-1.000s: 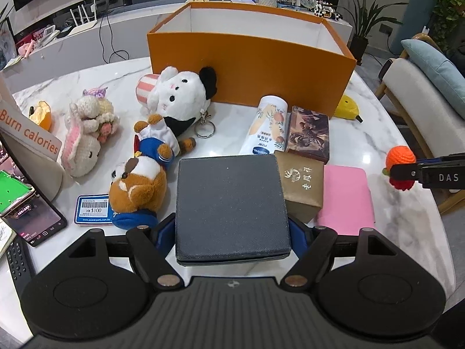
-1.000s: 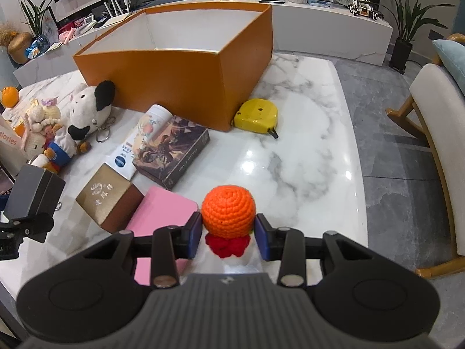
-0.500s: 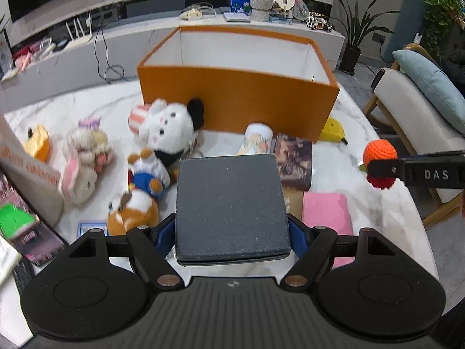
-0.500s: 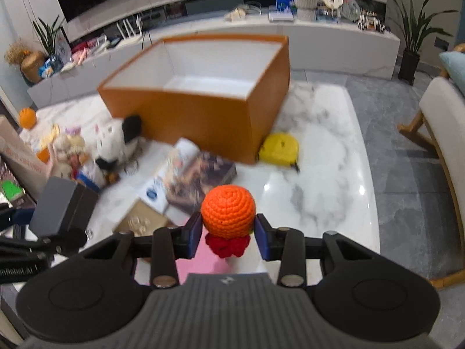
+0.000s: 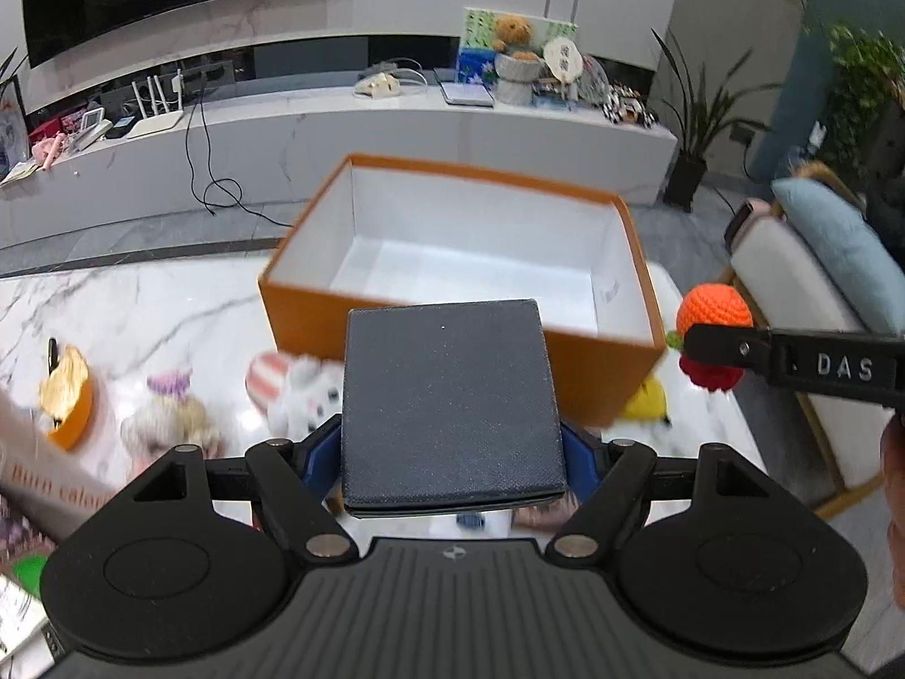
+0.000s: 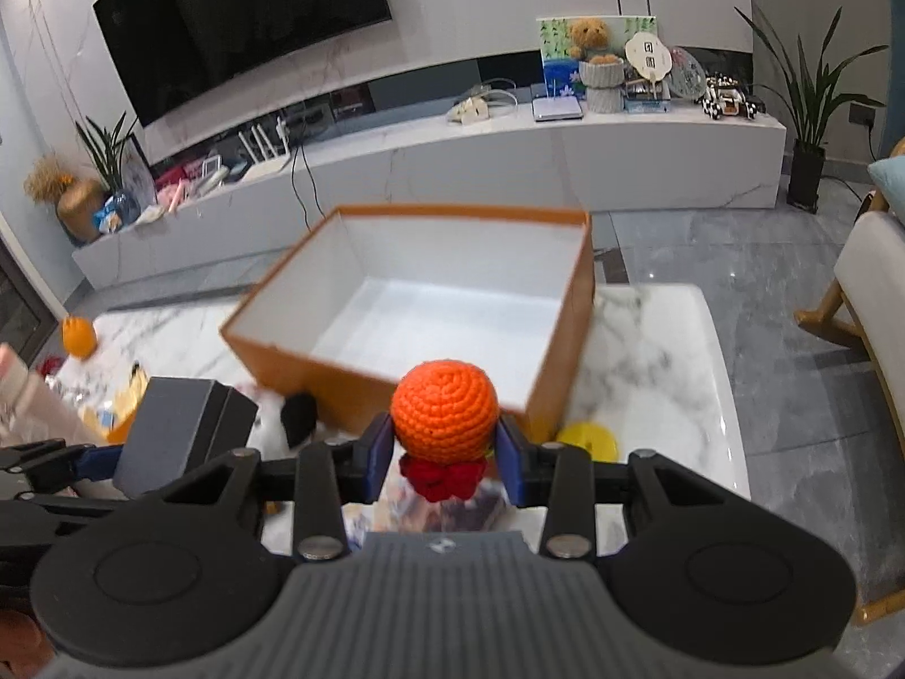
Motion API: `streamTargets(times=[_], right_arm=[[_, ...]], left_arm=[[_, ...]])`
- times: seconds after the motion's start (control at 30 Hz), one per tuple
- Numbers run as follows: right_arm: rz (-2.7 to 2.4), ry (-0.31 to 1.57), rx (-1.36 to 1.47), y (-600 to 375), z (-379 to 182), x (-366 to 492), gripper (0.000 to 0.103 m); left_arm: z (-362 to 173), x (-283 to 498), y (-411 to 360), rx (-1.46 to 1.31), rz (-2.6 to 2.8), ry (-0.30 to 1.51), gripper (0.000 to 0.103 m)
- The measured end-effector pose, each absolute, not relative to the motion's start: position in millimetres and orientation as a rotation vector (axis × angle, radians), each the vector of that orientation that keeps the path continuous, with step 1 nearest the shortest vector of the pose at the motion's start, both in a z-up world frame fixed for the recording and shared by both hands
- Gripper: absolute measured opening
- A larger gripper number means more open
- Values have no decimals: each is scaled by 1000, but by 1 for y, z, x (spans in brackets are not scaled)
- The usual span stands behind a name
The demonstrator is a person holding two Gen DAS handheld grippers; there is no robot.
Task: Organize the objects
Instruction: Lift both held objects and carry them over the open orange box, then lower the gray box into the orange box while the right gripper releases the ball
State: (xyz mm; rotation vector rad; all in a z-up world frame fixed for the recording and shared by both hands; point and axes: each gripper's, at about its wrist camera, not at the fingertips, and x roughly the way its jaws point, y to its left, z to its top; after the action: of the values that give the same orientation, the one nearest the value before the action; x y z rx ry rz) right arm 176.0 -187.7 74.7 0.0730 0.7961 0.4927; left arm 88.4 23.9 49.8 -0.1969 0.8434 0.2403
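My left gripper [image 5: 451,447] is shut on a dark grey square box [image 5: 449,402], held up above the marble table [image 5: 141,311]. The same grey box [image 6: 169,430] shows at the left of the right wrist view. My right gripper [image 6: 445,455] is shut on an orange crocheted ball [image 6: 445,418] with a red base; that crocheted ball [image 5: 714,314] also appears at the right of the left wrist view. Ahead of both grippers stands a large orange box [image 5: 599,362] with a white, empty inside; the orange box [image 6: 548,396] sits just beyond the ball.
Plush toys [image 5: 294,390] and a small knitted figure [image 5: 167,407] lie on the table left of the box. A yellow tape measure [image 6: 588,438] sits by its right corner. A chair with a blue cushion [image 5: 837,260] stands right of the table. A long white cabinet [image 6: 509,158] runs behind.
Both grippers have risen with their loads and now look down into the orange box, which has come nearer. The items on the table have dropped low in view.
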Motion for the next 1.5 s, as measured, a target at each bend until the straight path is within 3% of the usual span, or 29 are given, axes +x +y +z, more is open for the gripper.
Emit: streamTargets(times=[0.57, 1.1, 1.5], right_arm=[[473, 775, 103, -132, 95, 257, 41], [404, 848, 66, -118, 27, 309, 41], [423, 845, -156, -99, -21, 313, 41]], left_arm=[[65, 162, 62, -143, 304, 833, 88], [30, 212, 83, -144, 341, 906, 88], [-21, 238, 86, -57, 390, 1037, 89]])
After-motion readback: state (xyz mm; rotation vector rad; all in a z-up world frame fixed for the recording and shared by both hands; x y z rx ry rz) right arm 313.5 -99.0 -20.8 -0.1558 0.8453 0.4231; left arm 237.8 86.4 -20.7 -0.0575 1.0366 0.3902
